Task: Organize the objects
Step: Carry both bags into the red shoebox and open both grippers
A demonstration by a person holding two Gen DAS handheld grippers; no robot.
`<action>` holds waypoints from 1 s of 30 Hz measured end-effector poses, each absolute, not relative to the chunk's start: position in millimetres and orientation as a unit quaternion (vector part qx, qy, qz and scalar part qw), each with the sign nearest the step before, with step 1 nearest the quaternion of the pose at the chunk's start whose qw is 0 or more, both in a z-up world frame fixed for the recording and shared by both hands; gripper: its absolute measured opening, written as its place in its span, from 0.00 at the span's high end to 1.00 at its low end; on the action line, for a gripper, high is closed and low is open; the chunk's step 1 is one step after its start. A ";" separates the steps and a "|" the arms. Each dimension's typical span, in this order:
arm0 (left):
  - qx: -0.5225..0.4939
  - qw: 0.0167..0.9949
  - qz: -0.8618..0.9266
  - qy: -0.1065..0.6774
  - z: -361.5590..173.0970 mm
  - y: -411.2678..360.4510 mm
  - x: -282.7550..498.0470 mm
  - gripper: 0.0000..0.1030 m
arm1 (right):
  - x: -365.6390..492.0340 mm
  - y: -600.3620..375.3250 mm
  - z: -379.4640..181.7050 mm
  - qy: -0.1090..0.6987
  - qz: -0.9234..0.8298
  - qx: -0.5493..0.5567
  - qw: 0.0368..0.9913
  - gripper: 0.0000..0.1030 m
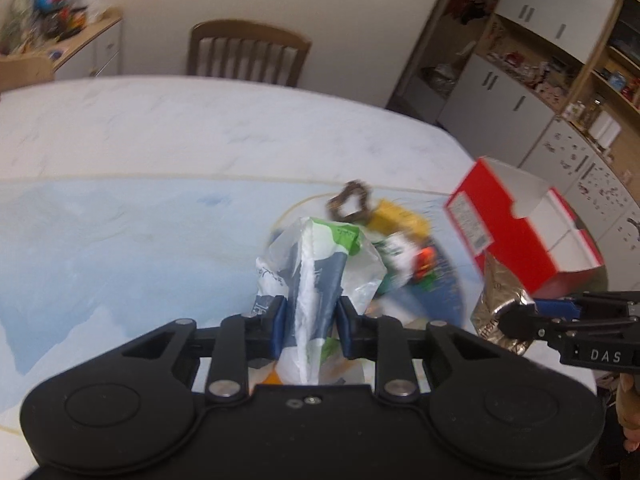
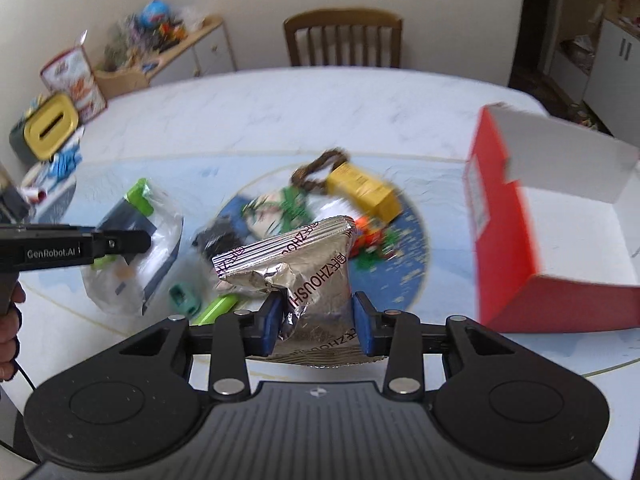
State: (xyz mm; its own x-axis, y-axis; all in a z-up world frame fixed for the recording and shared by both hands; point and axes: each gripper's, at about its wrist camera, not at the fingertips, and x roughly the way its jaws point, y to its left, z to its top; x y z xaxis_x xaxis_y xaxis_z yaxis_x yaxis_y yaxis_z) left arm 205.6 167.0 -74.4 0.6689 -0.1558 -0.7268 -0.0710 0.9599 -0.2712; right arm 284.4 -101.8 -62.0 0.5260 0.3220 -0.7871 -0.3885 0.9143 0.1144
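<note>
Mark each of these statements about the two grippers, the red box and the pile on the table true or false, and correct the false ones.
1. The left gripper holds a clear plastic bag with green and dark blue packaging inside. True.
2. The right gripper is open and holds nothing. False: its jaws are shut on a silver foil packet.
3. The red box is open, with a white inside. True.
4. The red box stands on the wooden chair. False: it sits on the table, to the right of the pile.
5. A yellow box lies in the pile of things on the table. True.
</note>
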 end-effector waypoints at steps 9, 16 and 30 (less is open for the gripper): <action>-0.109 0.916 -0.044 0.384 -26.6 70.8 237.9 0.75 | 307.0 -192.1 -18.9 0.400 0.199 -0.023 0.894 0.64; -0.100 0.917 -0.063 0.381 -11.8 -16.3 284.3 0.75 | 343.9 -272.2 -13.5 0.389 0.176 -0.021 0.904 0.64; -0.084 0.895 -0.083 0.430 -35.3 -151.8 409.3 0.75 | 423.3 -355.2 -53.7 0.420 0.122 -0.039 0.898 0.64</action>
